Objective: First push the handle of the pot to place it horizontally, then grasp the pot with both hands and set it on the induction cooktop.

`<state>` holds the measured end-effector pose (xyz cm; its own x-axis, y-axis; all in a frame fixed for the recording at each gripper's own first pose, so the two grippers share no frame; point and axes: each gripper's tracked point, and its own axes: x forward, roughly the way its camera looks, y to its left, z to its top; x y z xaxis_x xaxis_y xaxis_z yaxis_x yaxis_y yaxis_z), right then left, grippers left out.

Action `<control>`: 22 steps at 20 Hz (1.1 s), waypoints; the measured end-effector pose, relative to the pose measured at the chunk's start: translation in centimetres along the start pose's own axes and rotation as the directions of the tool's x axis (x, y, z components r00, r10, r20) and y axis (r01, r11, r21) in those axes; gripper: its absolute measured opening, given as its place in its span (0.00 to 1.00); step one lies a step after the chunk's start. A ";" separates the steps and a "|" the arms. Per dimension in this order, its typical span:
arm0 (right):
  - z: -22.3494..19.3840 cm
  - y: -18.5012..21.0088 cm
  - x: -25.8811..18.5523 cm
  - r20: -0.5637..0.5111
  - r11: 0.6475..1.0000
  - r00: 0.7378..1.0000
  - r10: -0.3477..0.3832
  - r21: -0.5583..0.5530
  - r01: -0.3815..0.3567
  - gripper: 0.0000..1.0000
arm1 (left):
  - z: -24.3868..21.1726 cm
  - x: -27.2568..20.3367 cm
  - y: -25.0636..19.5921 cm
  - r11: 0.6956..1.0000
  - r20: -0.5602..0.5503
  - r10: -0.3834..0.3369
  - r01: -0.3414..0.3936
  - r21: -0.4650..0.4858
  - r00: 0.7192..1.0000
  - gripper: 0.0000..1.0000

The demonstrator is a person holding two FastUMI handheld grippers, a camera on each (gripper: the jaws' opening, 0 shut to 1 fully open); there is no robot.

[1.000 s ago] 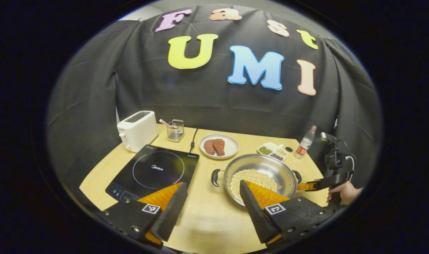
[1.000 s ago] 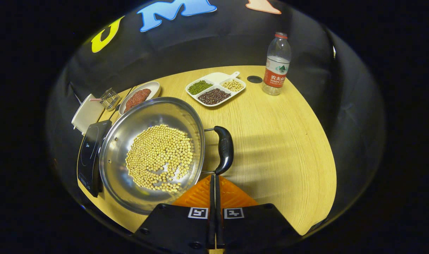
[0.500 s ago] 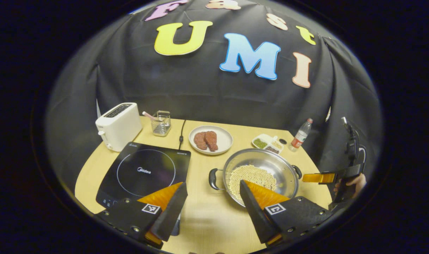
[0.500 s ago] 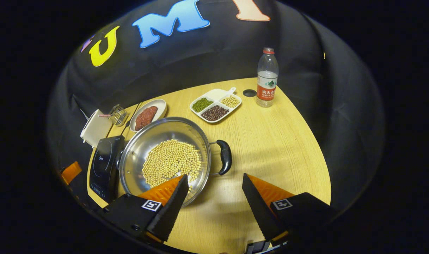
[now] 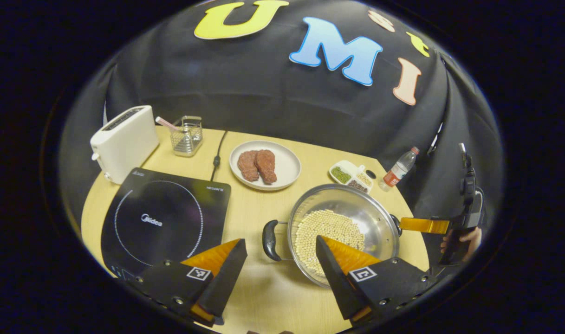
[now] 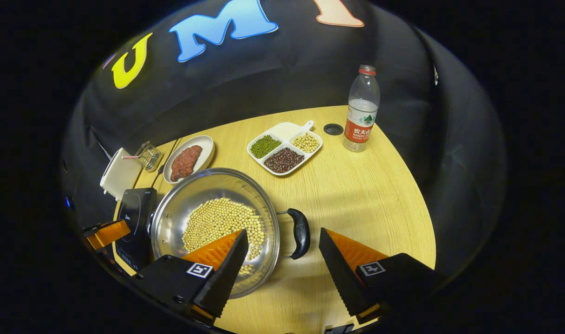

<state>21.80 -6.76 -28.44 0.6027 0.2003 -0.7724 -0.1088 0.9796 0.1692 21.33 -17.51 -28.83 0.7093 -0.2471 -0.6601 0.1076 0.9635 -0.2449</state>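
A steel pot (image 5: 352, 204) holding soybeans sits on the wooden table, with its two black handles pointing left and right. The black induction cooktop (image 5: 164, 218) lies to its left. My left gripper (image 5: 279, 241) is open, and the pot's left handle (image 5: 269, 240) sits just ahead, between its fingers. In the right gripper view, my right gripper (image 6: 282, 232) is open, with the pot's right handle (image 6: 302, 233) just ahead of the gap and the pot (image 6: 208, 190) to the left. The right gripper (image 5: 405, 224), held by a hand (image 5: 463, 239), hovers beside the right handle. Neither gripper holds anything.
A white toaster (image 5: 124, 141) and a wire basket (image 5: 187, 134) stand behind the cooktop, with a cord (image 5: 216, 157) running back. A plate (image 5: 289, 160) of meat, a divided dish (image 6: 284, 148) of beans and a water bottle (image 6: 362, 109) sit behind the pot.
My right gripper was shut against the pot's right handle; it has opened and drawn back a little. My left gripper has moved forward and lower, nearer the left handle.
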 end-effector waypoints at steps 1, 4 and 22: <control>0.0 -0.1 0.5 -0.004 1.000 1.000 -0.001 -0.006 0.001 0.98 | -0.6 0.8 0.2 1.000 -0.023 -0.004 0.004 -0.012 1.000 0.92; -0.1 -0.2 1.9 -0.020 1.000 1.000 0.002 -0.005 -0.003 0.98 | -1.3 3.7 0.6 0.999 -0.055 -0.023 0.022 -0.030 0.998 0.92; -1.9 -0.6 7.6 -0.108 0.999 0.993 0.040 0.015 -0.039 0.68 | -5.1 11.9 0.9 0.998 -0.205 -0.015 0.003 -0.056 0.979 0.62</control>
<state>24.95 -5.84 -35.53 0.5090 0.2402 -0.8266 -0.1199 0.9707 0.2082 26.28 -20.11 -40.57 0.5498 -0.2771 -0.7880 0.0712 0.9555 -0.2863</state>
